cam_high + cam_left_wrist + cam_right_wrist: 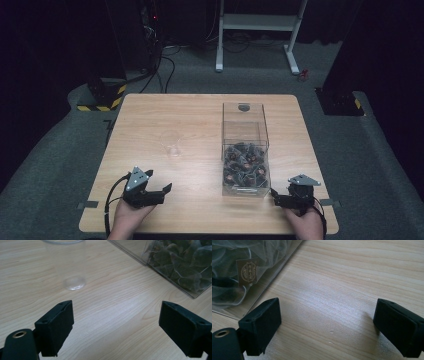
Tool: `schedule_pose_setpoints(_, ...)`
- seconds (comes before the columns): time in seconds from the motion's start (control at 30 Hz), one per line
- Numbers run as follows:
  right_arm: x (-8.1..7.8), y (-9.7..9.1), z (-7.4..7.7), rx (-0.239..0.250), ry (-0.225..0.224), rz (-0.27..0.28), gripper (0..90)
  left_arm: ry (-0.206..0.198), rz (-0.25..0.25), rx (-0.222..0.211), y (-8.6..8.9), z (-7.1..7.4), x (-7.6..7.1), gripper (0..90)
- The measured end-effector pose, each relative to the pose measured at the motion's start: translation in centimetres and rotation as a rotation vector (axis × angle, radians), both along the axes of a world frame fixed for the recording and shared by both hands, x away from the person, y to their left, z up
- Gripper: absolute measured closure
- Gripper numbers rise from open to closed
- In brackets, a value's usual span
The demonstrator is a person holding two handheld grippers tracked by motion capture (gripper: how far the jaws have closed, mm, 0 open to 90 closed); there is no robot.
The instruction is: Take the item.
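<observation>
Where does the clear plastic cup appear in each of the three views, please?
High view: the clear plastic cup stands on the table left of centre, left of the clear box of tea bags.
Left gripper view: top left, ahead of the claw, its round base at.
Right gripper view: not in it.
Shared landmark: the clear box of tea bags, top right and top left.

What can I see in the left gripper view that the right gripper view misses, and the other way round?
Left gripper view alone: a clear plastic cup standing on the table ahead of the left gripper, whose jaws are open. Right gripper view alone: a brown printed tag among the mesh sachets, beside the open right gripper. Both: the wooden table and the clear box of dark sachets.
</observation>
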State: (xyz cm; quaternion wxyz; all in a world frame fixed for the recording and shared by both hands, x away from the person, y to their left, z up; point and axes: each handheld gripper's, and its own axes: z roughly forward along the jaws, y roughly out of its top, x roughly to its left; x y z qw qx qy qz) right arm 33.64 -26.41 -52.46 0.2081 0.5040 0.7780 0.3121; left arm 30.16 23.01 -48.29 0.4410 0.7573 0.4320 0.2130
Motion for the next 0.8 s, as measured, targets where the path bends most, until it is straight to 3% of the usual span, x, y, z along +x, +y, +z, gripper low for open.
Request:
schedule_pose_setpoints(0.23,0.0,0.0,0.0,0.000,0.000,0.000,7.6,-0.006,-0.019,-0.010,-0.8,0.4,0.1,13.3)
schedule_pose_setpoints(0.47,0.0,0.0,0.0,0.000,0.000,0.000,7.6,0.014,-0.025,-0.029,-1.3,0.9,0.3,13.8)
schedule_pose_setpoints(0.8,0.0,0.0,0.0,0.000,0.000,0.001,7.7,-0.008,-0.076,-0.015,-3.1,2.3,0.9,13.9)
